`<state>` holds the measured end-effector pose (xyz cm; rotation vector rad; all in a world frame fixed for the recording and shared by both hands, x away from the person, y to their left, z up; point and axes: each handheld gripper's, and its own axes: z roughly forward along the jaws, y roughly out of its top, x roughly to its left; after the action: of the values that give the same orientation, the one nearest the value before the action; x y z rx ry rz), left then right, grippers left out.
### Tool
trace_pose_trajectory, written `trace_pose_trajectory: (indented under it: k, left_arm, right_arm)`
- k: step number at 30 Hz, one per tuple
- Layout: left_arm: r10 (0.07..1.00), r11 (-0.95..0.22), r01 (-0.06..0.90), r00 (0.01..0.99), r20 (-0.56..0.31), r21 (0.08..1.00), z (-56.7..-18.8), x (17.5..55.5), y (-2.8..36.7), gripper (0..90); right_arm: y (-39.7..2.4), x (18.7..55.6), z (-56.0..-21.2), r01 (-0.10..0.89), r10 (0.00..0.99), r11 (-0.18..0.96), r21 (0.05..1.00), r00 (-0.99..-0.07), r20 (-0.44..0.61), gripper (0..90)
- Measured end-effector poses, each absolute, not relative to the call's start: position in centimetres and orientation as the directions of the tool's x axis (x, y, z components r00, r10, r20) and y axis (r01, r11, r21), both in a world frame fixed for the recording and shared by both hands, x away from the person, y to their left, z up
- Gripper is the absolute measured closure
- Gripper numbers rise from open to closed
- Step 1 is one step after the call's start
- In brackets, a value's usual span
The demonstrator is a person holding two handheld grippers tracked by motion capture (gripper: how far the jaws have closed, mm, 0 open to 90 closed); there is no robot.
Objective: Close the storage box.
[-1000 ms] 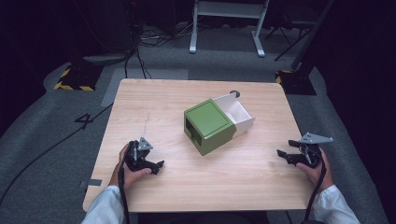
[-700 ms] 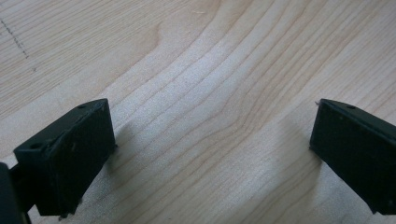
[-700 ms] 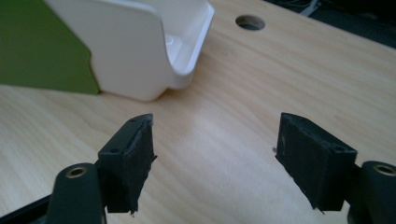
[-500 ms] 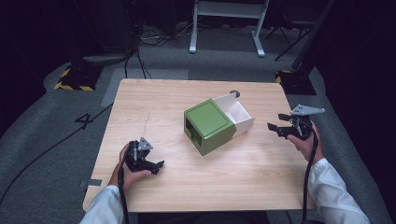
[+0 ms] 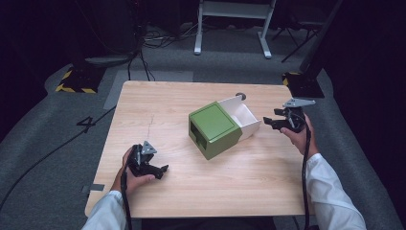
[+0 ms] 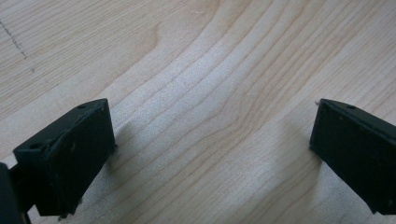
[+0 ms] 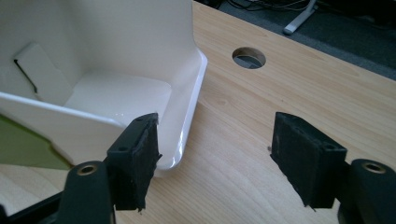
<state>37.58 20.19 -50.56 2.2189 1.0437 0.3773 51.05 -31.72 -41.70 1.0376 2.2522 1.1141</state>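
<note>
A green box (image 5: 214, 128) with a white drawer (image 5: 243, 117) pulled out sits mid-counter (image 5: 158, 105), no writing legible. The right gripper (image 5: 274, 123) hovers beside the drawer, jaws wide; the left gripper (image 5: 160, 170) rests near the counter's front, jaws wide.

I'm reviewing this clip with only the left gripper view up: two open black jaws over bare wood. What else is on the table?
Observer: A green box sits mid-table with a white drawer pulled out of its far right side.
Operator: Anything in the drawer?
Observer: In the right gripper view it looks empty; I can see its bare white floor.
Operator: Where's the other gripper?
Observer: The right gripper is beside the drawer's outer end, jaws open, holding nothing.
Operator: And the left gripper?
Observer: The left gripper rests near the table's front left, well short of the box.
</note>
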Motion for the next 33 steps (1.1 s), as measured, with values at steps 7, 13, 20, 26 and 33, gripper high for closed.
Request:
trace_pose_trajectory:
  k: [7,13,20,26,33]
  left_arm:
    - [0.767,-0.473,0.58,0.642,-0.014,0.663,-50.6,37.6,20.2,0.2]
    - [0.767,-0.473,0.58,0.642,-0.015,0.663,-50.6,37.6,20.2,0.2]
    - [0.767,-0.473,0.581,0.642,-0.015,0.663,-50.6,37.6,20.2,0.2]
    - [0.767,-0.473,0.58,0.642,-0.015,0.663,-50.6,37.6,20.2,0.2]
    - [0.767,-0.473,0.581,0.642,-0.015,0.663,-50.6,37.6,20.2,0.2]
  right_arm:
    - [-30.5,52.3,-43.1,0.464,0.777,0.403,0.789,-0.629,-0.026,36.9]
    - [-30.2,53.1,-44.0,0.493,0.778,0.375,0.785,-0.628,0.023,40.7]
    - [-29.1,53.2,-44.6,0.502,0.771,0.377,0.778,-0.636,0.037,42.8]
    - [-27.9,52.7,-44.5,0.487,0.746,0.406,0.773,-0.665,0.027,43.4]
    - [-27.3,52.3,-44.7,0.491,0.752,0.388,0.78,-0.657,0.04,45.8]
